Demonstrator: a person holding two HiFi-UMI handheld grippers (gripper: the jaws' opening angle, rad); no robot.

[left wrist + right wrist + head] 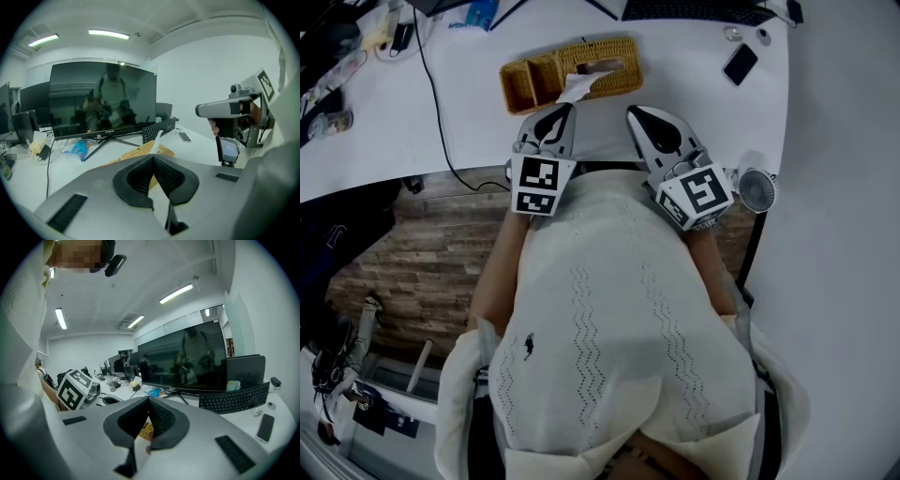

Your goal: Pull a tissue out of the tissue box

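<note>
A woven wicker tissue box lies on the white desk, with a white tissue sticking up from its slot. My left gripper is just short of that tissue, its jaws closed tip to tip with nothing between them. In the left gripper view the tissue and box stand beyond the closed left gripper. My right gripper hovers beside it to the right, also shut and empty. Past the right gripper's pads only a sliver of the box shows.
A monitor and black keyboard stand behind the box. A phone lies at the desk's far right, and a small fan hangs off the near right edge. A black cable runs across the left side. The person's white top fills the foreground.
</note>
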